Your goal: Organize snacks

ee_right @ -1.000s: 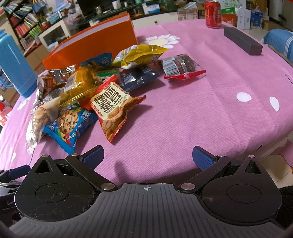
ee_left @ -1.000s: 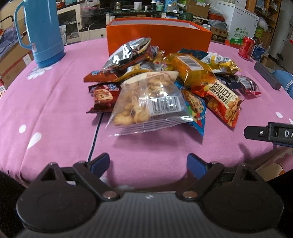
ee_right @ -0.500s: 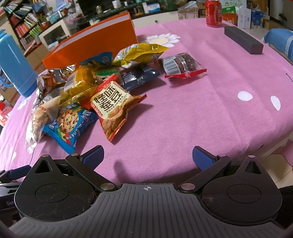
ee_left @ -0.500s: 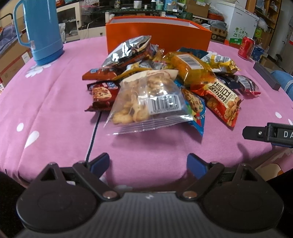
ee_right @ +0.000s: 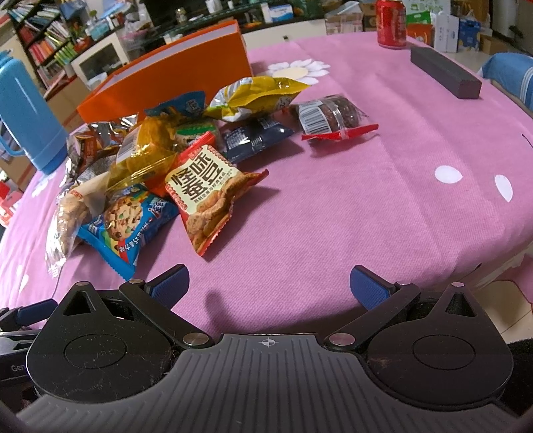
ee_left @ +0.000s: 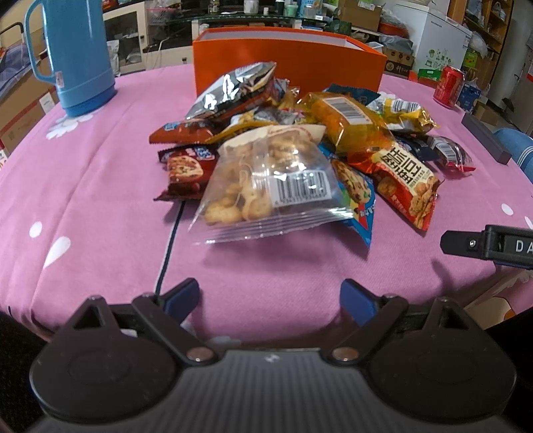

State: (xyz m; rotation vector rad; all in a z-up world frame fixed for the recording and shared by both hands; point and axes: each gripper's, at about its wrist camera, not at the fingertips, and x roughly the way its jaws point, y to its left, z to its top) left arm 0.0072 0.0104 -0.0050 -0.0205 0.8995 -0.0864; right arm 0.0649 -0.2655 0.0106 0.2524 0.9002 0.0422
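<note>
A heap of snack packets lies on the pink tablecloth in front of an orange box (ee_left: 286,63), also in the right wrist view (ee_right: 173,86). Nearest the left gripper (ee_left: 269,298) is a clear bag of biscuits (ee_left: 266,186); the gripper is open and empty at the table's near edge. The right gripper (ee_right: 269,283) is open and empty, short of a red and cream packet (ee_right: 210,190) and a blue cookie packet (ee_right: 130,226). A dark cake packet (ee_right: 329,118) lies apart on the right. The right gripper's finger shows in the left wrist view (ee_left: 486,244).
A blue thermos jug (ee_left: 73,56) stands at the far left, also in the right wrist view (ee_right: 26,116). A red can (ee_right: 391,23) and a dark bar (ee_right: 444,76) sit at the far right. A dark cord (ee_left: 170,243) runs over the cloth.
The left gripper has moved slightly closer to the heap and a little left. The right gripper has hardly moved. Both stay open.
</note>
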